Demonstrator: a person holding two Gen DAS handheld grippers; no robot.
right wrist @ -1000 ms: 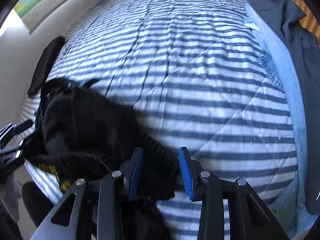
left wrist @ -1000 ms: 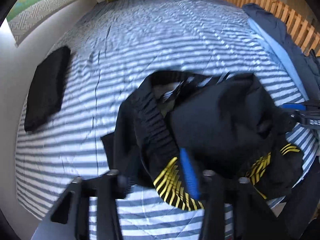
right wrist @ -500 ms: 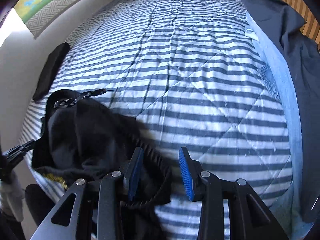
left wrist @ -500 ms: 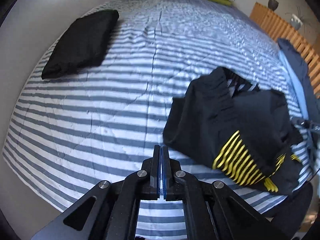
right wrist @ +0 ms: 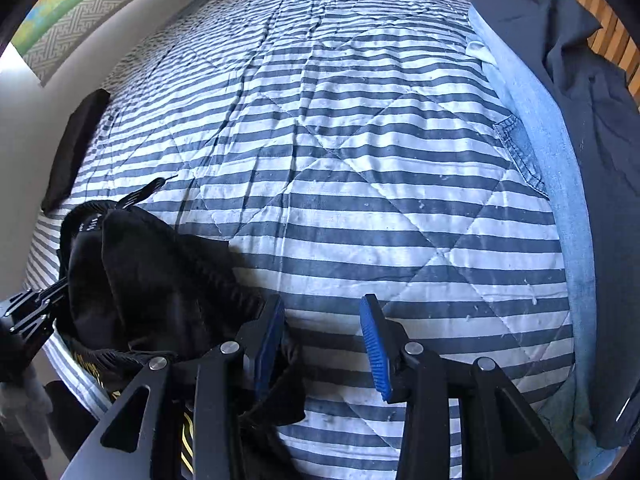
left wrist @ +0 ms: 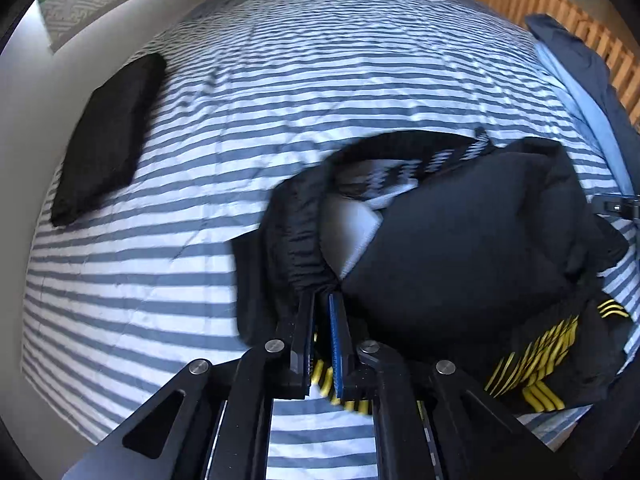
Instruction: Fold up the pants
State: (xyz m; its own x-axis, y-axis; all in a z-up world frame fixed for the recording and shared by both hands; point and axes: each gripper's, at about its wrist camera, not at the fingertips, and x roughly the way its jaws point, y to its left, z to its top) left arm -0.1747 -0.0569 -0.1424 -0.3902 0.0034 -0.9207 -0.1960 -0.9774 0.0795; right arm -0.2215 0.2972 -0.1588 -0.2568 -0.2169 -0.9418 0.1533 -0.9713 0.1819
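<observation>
Most of what we see is the striped quilt on the bed, wide and bare across its middle and far end. Along its right edge lie a dark blue garment and a light blue denim piece, with a wooden slat rail beyond them. Near the left edge, by the wall, sits a folded black garment, well apart from everything else. The black pants are bunched in a heap at the near edge of the bed, yellow stripes showing on the low folds and the gathered waistband turned towards us. Our left gripper has its jaws drawn nearly together, pinching that waistband at its near end. Our right gripper has its jaws wide apart and holds nothing; its left finger lies against the heap's right fringe, its right finger over bare quilt.
</observation>
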